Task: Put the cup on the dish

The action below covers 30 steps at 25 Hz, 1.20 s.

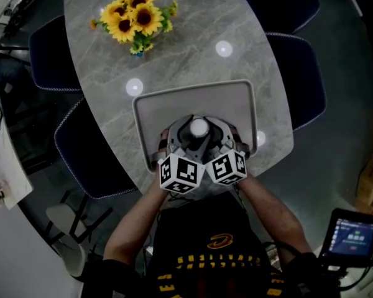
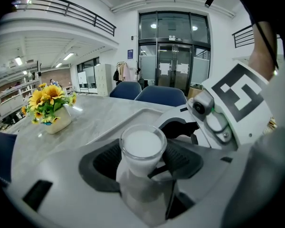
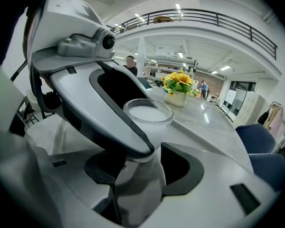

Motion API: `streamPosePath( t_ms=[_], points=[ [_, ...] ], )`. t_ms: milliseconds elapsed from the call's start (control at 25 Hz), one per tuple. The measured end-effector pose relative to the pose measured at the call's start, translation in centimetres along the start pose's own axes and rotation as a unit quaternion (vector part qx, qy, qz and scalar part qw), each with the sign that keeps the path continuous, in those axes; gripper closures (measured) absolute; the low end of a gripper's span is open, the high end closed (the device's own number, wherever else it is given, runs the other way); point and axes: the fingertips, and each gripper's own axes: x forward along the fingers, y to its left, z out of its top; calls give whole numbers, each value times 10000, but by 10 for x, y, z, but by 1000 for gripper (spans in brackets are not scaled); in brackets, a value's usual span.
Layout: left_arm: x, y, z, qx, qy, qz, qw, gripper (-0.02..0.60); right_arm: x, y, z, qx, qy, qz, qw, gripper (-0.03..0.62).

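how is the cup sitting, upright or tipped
Upright. The cup shows a level rim facing up in both gripper views, and the head view looks straight down onto its round mouth.

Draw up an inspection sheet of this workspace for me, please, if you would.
Surface: grey marble-look oval table, showing ceiling-light reflections.
Job's things: clear glass cup of white liquid, over the grey rectangular dish.
Clutter: sunflowers in a pale vase, far end.
Grippers: left gripper and right gripper both closed on the cup.
Cables: nothing seen on the table.
Surroundings: dark blue chairs; small lit screen at the person's right.
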Motion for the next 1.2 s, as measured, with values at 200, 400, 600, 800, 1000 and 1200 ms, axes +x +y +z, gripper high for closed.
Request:
streamPosePath(
  t_ms=[200, 400, 600, 800, 1000, 1200],
  points=[
    [2, 1, -3, -114, -39, 2, 9999, 314, 1, 0, -1, -59, 48, -22, 10000, 361],
    [3, 2, -4, -257, -17, -51, 9997, 314, 1, -1, -2, -45, 62, -31, 10000, 361],
    [1, 6, -3, -317, -32, 17, 9995, 293, 1, 0, -4, -154, 97, -15, 9998, 361],
    [-1, 9, -3, -422, -46, 55, 9991, 287, -1, -1, -8, -85, 119, -52, 9999, 361],
    [-6, 12, -4, -395, -53, 149, 9991, 287, -2, -2, -10, -39, 106, -78, 9999, 361],
    [-16, 9, -11, -461, 10, 241, 9986, 287, -12, -3, -11, 78, 54, -119, 9999, 361]
  ],
)
